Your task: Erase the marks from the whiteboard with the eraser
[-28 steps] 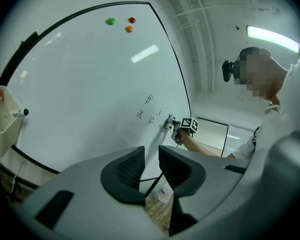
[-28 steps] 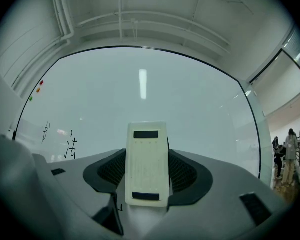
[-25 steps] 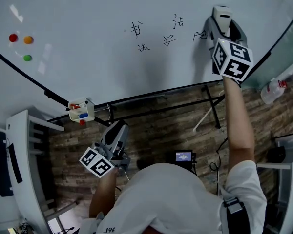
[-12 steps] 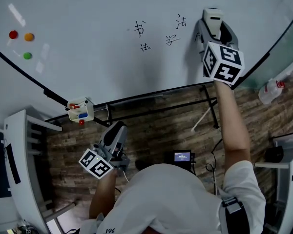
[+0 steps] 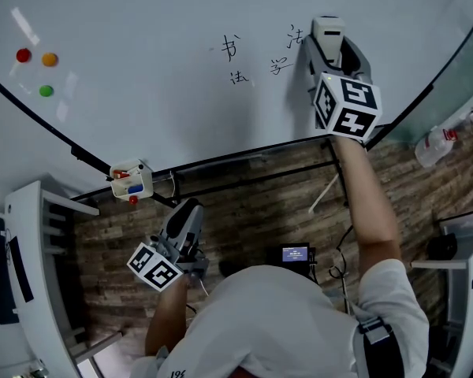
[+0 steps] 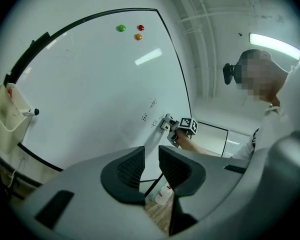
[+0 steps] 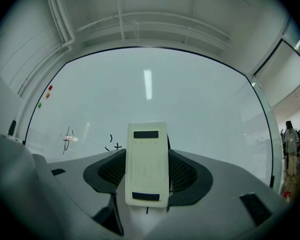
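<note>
The eraser is clamped between the right gripper's fingers and set against the whiteboard beside the marks at upper centre, ready for wiping. The left gripper, fingers slightly apart and empty, is held low and idle.

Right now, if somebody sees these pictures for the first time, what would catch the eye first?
The big whiteboard fills the upper part of the head view, with black handwritten marks right of its middle and three coloured magnets at its far left. The right gripper presses a white eraser against the board just beside the marks, while the left gripper hangs low and empty.
</note>
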Tool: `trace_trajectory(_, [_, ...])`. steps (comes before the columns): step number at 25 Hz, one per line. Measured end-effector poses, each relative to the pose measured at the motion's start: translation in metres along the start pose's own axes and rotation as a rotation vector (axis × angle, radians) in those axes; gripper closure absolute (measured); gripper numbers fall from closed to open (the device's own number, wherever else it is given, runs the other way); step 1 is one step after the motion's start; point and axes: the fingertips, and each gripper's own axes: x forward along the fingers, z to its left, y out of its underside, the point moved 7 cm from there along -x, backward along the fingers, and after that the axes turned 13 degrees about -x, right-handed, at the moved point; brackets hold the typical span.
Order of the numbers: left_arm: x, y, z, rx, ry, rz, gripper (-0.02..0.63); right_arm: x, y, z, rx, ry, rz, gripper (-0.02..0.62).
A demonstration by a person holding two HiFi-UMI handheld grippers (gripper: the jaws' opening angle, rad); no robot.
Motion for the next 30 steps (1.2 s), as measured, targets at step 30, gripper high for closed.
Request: trace_trajectory(30, [-0.013,-0.012,0.025,-0.038,0.008,0.003,0.529,-0.002,-0.006,0.073,0.034,-0.047,-0.014,0.325])
